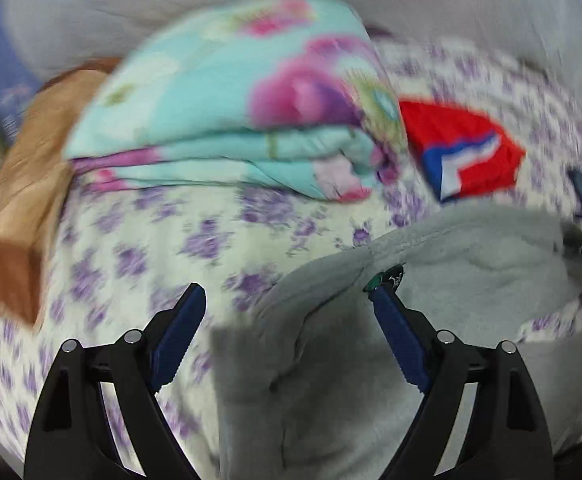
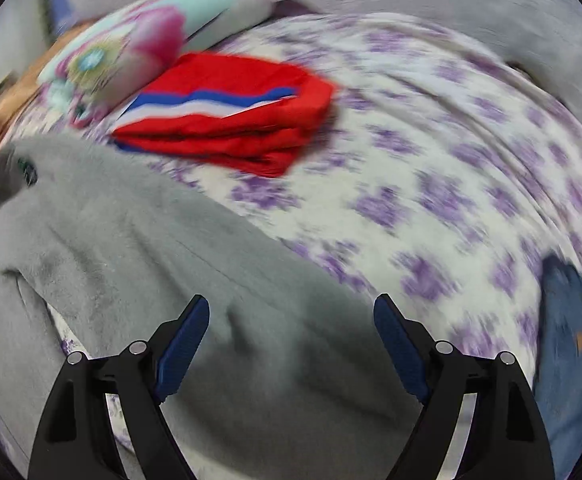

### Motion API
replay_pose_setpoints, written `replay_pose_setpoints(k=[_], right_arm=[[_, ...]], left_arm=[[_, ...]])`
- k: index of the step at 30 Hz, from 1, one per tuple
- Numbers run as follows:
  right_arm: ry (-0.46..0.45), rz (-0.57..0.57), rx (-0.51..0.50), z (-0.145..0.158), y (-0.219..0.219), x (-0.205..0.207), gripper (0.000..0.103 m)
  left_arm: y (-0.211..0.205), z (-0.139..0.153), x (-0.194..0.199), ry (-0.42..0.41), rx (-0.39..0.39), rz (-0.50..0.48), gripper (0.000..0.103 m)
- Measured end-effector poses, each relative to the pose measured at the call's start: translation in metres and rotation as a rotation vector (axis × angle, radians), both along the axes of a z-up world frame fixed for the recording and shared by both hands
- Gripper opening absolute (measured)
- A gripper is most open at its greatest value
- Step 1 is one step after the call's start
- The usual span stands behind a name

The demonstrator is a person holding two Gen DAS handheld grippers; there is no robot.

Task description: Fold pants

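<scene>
We have the grey pants (image 1: 431,280) spread on the flowered bedsheet (image 1: 139,248), near us and under both tools. Our left gripper (image 1: 287,308) hangs over them with its fingers wide apart and nothing between them; our right gripper (image 2: 291,320) is the same, spread and empty above the grey cloth.

The pants look like thick fleece: soft, limp and light, likely to sag and drag on the sheet rather than slide. We judge the best hold to be a seam or a hem, pinching both layers at an edge so the fold stays square.

A small dark tag (image 1: 387,276) sits on the pants by the left tool's right finger; its writing is too blurred to read. Farther off lie a folded red garment (image 2: 227,120) with blue and white stripes and a folded turquoise flowered quilt (image 1: 227,100); neither shows any lettering we can read.
</scene>
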State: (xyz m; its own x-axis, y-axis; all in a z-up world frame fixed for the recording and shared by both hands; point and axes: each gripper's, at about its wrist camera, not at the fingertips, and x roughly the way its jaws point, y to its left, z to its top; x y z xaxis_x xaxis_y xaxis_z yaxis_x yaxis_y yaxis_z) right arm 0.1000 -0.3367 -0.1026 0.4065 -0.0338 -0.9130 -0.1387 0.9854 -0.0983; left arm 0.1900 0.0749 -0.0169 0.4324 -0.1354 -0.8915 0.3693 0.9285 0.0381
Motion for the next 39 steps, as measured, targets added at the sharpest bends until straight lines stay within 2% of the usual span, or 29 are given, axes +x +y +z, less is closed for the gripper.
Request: replay_pose_setpoints(k=[3, 5, 7, 9, 11, 12, 14, 15, 16, 17, 20, 22, 24, 26, 29, 31, 34, 36, 37, 38, 39], right_arm=[[0.036, 0.08, 0.035, -0.006, 0.009, 0.018, 0.085], [0.056, 0.11, 0.055, -0.012, 0.012, 0.028, 0.085], [0.091, 0.146, 0.07, -0.02, 0.017, 0.039, 0.085], [0.134, 0.182, 0.091, -0.029, 0.022, 0.049, 0.085], [0.176, 0.201, 0.092, -0.039, 0.027, 0.056, 0.083], [0.185, 0.198, 0.099, -0.041, 0.028, 0.057, 0.077], [0.184, 0.17, 0.131, -0.04, 0.027, 0.06, 0.063], [0.19, 0.163, 0.155, -0.037, 0.025, 0.06, 0.043], [0.202, 0.148, 0.2, -0.031, 0.023, 0.059, 0.016], [0.206, 0.138, 0.232, -0.025, 0.02, 0.056, 0.011], [0.135, 0.115, 0.334, 0.017, 0.009, 0.026, 0.009], [0.069, 0.107, 0.41, 0.054, 0.001, -0.012, 0.009], [0.023, 0.143, 0.441, 0.088, 0.006, -0.06, 0.009], [0.029, 0.17, 0.461, 0.103, 0.017, -0.1, 0.009], [0.101, 0.192, 0.482, 0.091, 0.041, -0.163, 0.009], [0.181, 0.157, 0.498, 0.056, 0.059, -0.197, 0.01], [0.261, 0.063, 0.484, 0.001, 0.077, -0.225, 0.019], [0.286, 0.013, 0.468, -0.019, 0.082, -0.232, 0.025], [0.269, 0.002, 0.449, -0.017, 0.085, -0.233, 0.026], [0.263, 0.001, 0.45, -0.014, 0.086, -0.234, 0.029], [0.263, -0.004, 0.461, -0.004, 0.086, -0.235, 0.049]], left_arm=[[-0.018, -0.021, 0.015, 0.069, 0.029, -0.104, 0.08], [-0.026, -0.033, 0.021, 0.102, 0.061, -0.162, 0.072], [-0.029, -0.042, 0.022, 0.145, 0.067, -0.195, 0.058], [-0.029, -0.05, 0.02, 0.162, 0.091, -0.227, 0.048], [-0.027, -0.058, 0.02, 0.182, 0.099, -0.253, 0.031], [-0.025, -0.061, 0.022, 0.202, 0.085, -0.254, 0.017], [-0.022, -0.062, 0.023, 0.211, 0.057, -0.237, 0.015], [-0.02, -0.06, 0.023, 0.208, 0.043, -0.226, 0.014], [-0.019, -0.058, 0.022, 0.205, 0.033, -0.221, 0.013], [-0.018, -0.054, 0.019, 0.197, 0.025, -0.216, 0.013], [-0.005, -0.033, 0.007, 0.152, 0.004, -0.212, 0.012], [0.002, -0.01, -0.009, 0.129, -0.03, -0.207, 0.012], [0.012, 0.018, -0.037, 0.082, -0.061, -0.23, 0.013], [0.019, 0.039, -0.068, 0.034, -0.065, -0.252, 0.013], [0.034, 0.047, -0.123, 0.01, -0.055, -0.253, 0.016], [0.042, 0.036, -0.15, 0.023, -0.042, -0.237, 0.018], [0.056, 0.0, -0.18, 0.086, -0.019, -0.212, 0.019], [0.061, -0.028, -0.192, 0.145, -0.001, -0.195, 0.019], [0.064, -0.042, -0.197, 0.172, 0.015, -0.186, 0.019], [0.066, -0.048, -0.2, 0.179, 0.023, -0.182, 0.019], [0.068, -0.045, -0.206, 0.161, 0.019, -0.184, 0.019]])
